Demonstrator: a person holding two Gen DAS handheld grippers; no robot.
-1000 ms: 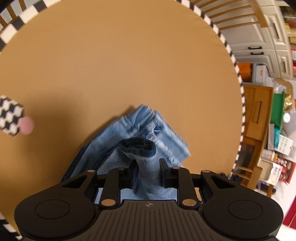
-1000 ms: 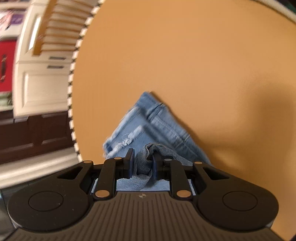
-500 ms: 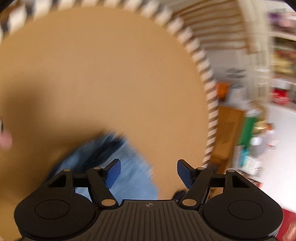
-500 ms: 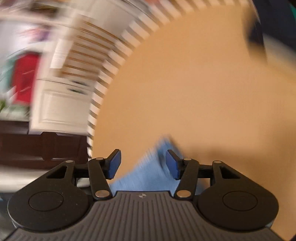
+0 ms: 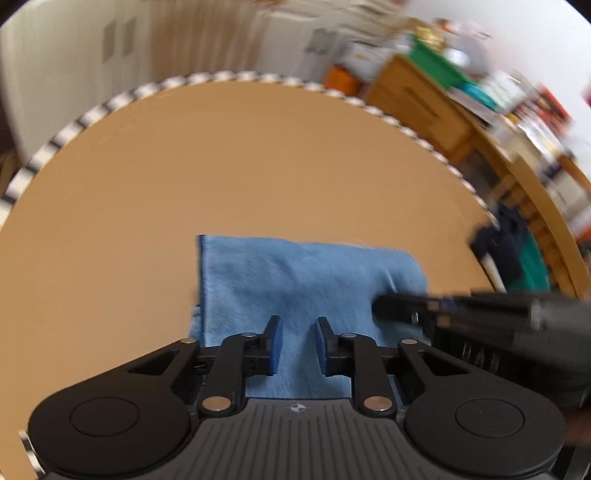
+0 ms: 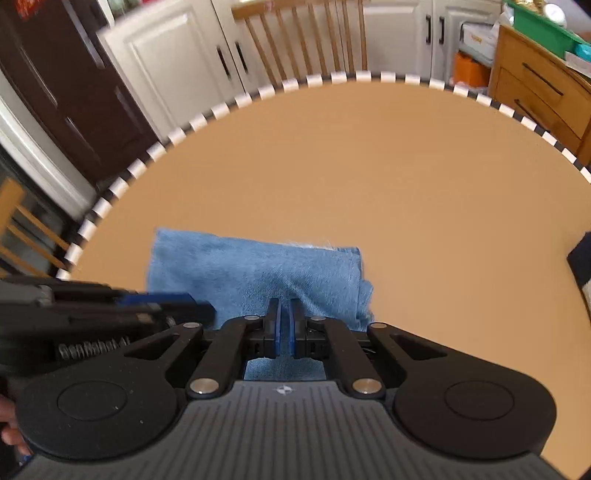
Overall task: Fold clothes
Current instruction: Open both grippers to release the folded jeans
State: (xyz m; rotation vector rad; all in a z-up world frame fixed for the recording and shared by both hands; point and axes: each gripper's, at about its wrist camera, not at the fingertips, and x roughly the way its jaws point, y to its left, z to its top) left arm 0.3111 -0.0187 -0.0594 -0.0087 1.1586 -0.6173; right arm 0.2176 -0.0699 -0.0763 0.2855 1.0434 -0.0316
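Observation:
Blue denim (image 5: 295,280), folded into a flat rectangle, lies on the round tan table (image 5: 240,166) near its front. My left gripper (image 5: 297,345) hovers over the denim's near edge, partly open, with nothing between its blue pads. In the left wrist view the right gripper (image 5: 399,314) shows as a blurred black shape at the denim's right end. The right wrist view has the same denim (image 6: 251,273) ahead of my right gripper (image 6: 285,326). Its pads are almost touching and hold nothing. The left gripper (image 6: 170,306) reaches in from the left over the cloth.
The table has a black-and-white checked rim (image 6: 207,114). A dark garment (image 5: 506,243) sits at the table's right edge. A wooden chair (image 6: 306,33) and white cabinets stand behind, a wooden dresser (image 6: 535,85) at the right. Bare tabletop stretches beyond the denim.
Both grippers were shut on bunched denim, then let go and opened wide. Now they have drawn back and narrowed, the right almost shut. The denim lies flat and folded.

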